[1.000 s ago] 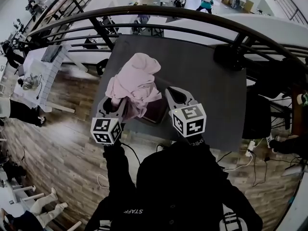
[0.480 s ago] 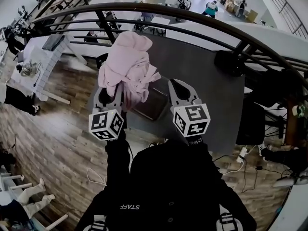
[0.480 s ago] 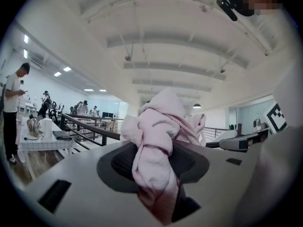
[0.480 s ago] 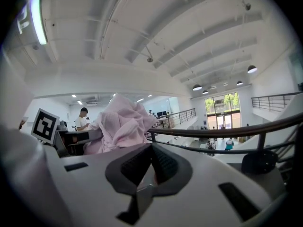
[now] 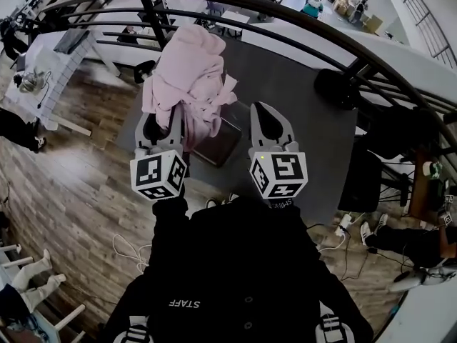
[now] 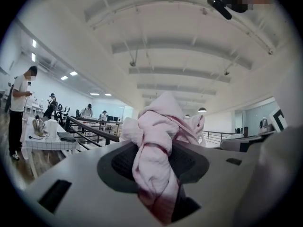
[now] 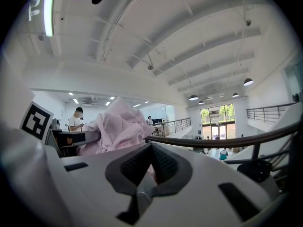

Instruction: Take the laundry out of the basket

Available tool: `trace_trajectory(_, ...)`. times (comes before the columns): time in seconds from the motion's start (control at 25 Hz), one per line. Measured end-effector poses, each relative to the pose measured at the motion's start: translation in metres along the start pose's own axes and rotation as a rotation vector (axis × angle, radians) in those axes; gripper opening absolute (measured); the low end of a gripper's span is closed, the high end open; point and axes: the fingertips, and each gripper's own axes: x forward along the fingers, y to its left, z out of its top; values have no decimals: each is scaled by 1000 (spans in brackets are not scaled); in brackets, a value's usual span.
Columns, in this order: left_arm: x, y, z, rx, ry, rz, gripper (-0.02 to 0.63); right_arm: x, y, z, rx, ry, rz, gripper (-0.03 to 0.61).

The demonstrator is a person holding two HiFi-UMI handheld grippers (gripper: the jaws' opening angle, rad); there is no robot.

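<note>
The left gripper's (image 5: 161,117) jaws pinch a fold of the pink laundry (image 5: 189,70). Most of the laundry bunches beyond the jaws, and a tail of it hangs back between them. The laundry is held above the dark worktop (image 5: 300,113), with the basket (image 5: 223,143) below it. The right gripper (image 5: 260,111) is beside the laundry but apart from it, its jaws pressed together.
</note>
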Motion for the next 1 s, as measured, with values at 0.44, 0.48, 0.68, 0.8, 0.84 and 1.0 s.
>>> trace_trajectory(0.44, 0, -2, -2, -5, 0, 14, 189, 4, 5, 4, -15, -11, -10, 14)
trace_trajectory(0.48, 0, -2, -2, -3, -1, 15, 189, 4, 6, 5, -18, -13, -11, 14)
trace_trajectory(0.68, -1, 1, -1, 3, -2, 19, 189, 5, 9, 8, -28, -23, -18, 14)
trace_trajectory(0.8, 0, 1, -2, 10, 2, 21, 189, 5, 11, 10, -38, -29, -18, 14)
trace_trajectory(0.84, 0, 1, -3, 11, 4, 22, 189, 5, 11, 10, -42, -32, -19, 14)
trace_trajectory(1.0, 3, 1, -5, 11, 8, 23, 189, 7, 11, 11, -55, -36, -19, 14)
